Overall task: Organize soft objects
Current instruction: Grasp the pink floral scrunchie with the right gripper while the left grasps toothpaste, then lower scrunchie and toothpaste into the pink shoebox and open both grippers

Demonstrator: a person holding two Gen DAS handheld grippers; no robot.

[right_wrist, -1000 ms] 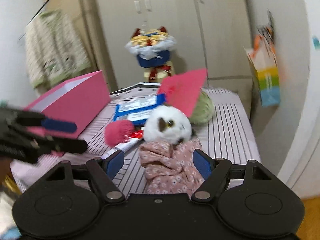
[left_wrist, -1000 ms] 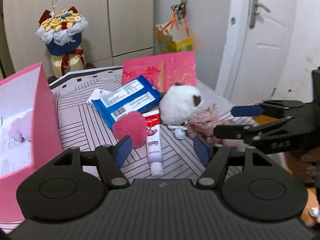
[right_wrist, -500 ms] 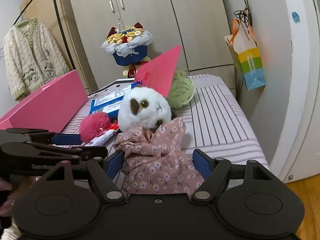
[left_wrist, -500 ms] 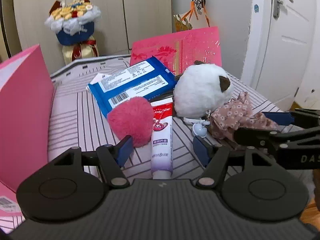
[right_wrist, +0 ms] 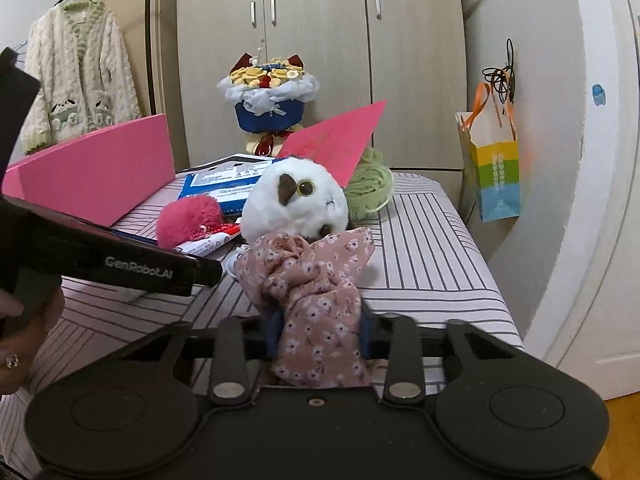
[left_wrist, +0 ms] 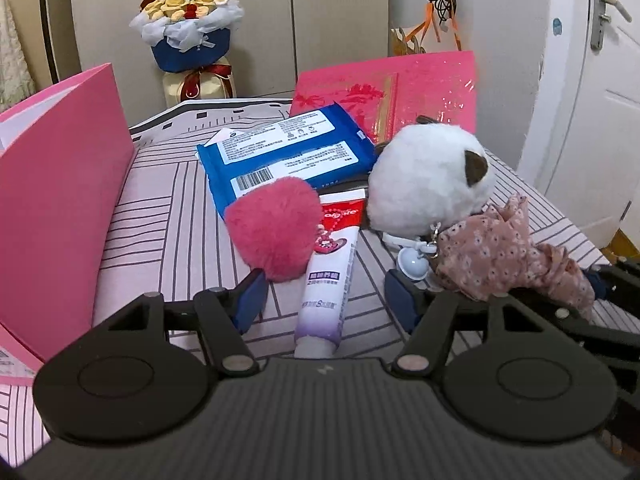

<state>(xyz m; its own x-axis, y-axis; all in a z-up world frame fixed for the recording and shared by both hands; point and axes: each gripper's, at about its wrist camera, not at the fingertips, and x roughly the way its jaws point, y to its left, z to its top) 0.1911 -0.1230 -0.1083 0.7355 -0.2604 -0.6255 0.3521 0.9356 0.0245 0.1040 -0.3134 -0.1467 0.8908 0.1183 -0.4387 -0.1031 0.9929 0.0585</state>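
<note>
A pink floral cloth point(right_wrist: 316, 280) lies bunched on the striped table, against a white plush owl point(right_wrist: 296, 204). My right gripper point(right_wrist: 320, 336) is shut on the cloth's near end. In the left wrist view the cloth point(left_wrist: 508, 256) lies right of my open left gripper point(left_wrist: 326, 300), which is empty and straddles a toothpaste tube point(left_wrist: 328, 272). A pink pompom point(left_wrist: 272, 228) touches the tube's left side. The owl point(left_wrist: 428, 180) sits behind the cloth. A green yarn ball point(right_wrist: 368, 184) lies behind the owl.
A tall pink box point(left_wrist: 56, 200) stands at the left. A blue wipes pack point(left_wrist: 288, 152) and a pink folder point(left_wrist: 392, 92) lie at the back. A flower bouquet point(right_wrist: 270, 92) stands behind the table. The table edge point(right_wrist: 492, 280) drops off on the right.
My right gripper has closed on the floral cloth. My left gripper has moved forward, so the tube and pompom sit closer between its fingers.
</note>
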